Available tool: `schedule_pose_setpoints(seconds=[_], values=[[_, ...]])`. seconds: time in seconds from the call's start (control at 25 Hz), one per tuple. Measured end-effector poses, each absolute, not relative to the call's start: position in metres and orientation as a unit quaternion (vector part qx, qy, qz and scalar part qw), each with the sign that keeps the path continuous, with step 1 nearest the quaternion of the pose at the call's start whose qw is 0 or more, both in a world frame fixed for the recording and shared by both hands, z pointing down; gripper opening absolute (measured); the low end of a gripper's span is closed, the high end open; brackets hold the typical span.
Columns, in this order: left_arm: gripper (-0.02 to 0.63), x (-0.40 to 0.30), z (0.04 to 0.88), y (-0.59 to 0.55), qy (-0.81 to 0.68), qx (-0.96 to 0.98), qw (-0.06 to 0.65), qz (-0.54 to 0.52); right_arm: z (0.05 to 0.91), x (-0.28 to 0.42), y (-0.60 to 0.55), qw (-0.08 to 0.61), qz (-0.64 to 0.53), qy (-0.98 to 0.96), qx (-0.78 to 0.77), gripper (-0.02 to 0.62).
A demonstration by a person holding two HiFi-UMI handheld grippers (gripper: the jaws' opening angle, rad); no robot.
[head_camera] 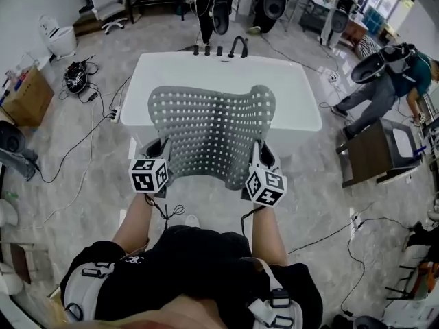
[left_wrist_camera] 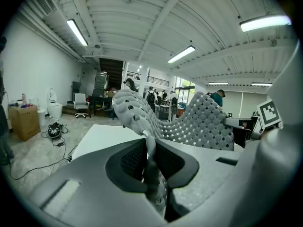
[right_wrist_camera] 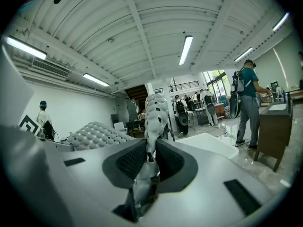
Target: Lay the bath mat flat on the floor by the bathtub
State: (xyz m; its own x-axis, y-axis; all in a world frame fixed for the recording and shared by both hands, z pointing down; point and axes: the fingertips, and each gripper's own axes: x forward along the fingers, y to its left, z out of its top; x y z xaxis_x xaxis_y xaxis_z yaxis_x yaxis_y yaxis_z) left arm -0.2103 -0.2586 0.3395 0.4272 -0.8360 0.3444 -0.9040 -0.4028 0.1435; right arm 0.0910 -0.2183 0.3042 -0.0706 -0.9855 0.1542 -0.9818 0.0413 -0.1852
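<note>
I am stretching both bare forearms straight out from my body, side by side, with the left gripper (head_camera: 160, 149) and the right gripper (head_camera: 260, 155) pointing toward the white rectangular bathtub (head_camera: 298, 98) and tipping slightly downward, their marker cubes facing up. In the left gripper view the left gripper (left_wrist_camera: 147, 144) is pinching a fold of the grey perforated rubber bath mat (head_camera: 211, 132) between narrow jaws, the pads pressing on the mat's edge. In the right gripper view the right gripper (right_wrist_camera: 150, 151) is doing the same, its jaws closing tight on a bunched strip of the bath mat (right_wrist_camera: 154, 112). I am holding the mat in the air by its two near corners, so it is spreading between my hands and covering the tub's near rim in the head view rather than lying on the floor. Its far edge is hanging free over the tub, sagging in the middle and curling up at both far corners, and the left gripper view shows the bath mat (left_wrist_camera: 199, 124) rising in a wave ahead of the jaws. Below my hands, the strip of pale grey tiled floor (head_camera: 206, 204) between me and the tub is lying open, crossed only by thin black wires trailing from the grippers. To the left, black cables (head_camera: 75, 146) are looping across the floor near the tub's corner. To the right, a brown wooden cabinet (head_camera: 370, 153) is standing well apart from the tub, with a person in a teal shirt (head_camera: 391, 77) bending beside it.
</note>
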Motion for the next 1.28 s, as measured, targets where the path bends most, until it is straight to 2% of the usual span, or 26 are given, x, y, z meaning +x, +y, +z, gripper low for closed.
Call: schedule_pose_setpoints(seconds=[0.16, 0.68, 1.28], values=[[0.048, -0.199, 0.358, -0.285, -0.504, 0.836, 0.177, 0.123, 0.315, 0.096, -0.233, -0.003, -0.13, 0.708, -0.694, 0.058], [0.048, -0.161, 0.372, -0.319, -0.5, 0.836, 0.167, 0.155, 0.333, 0.143, -0.264, -0.018, -0.139, 0.702, -0.699, 0.058], [0.048, -0.102, 0.472, -0.312, -0.497, 0.796, 0.237, 0.252, 0.444, 0.205, -0.274, -0.086, -0.244, 0.695, -0.671, 0.058]])
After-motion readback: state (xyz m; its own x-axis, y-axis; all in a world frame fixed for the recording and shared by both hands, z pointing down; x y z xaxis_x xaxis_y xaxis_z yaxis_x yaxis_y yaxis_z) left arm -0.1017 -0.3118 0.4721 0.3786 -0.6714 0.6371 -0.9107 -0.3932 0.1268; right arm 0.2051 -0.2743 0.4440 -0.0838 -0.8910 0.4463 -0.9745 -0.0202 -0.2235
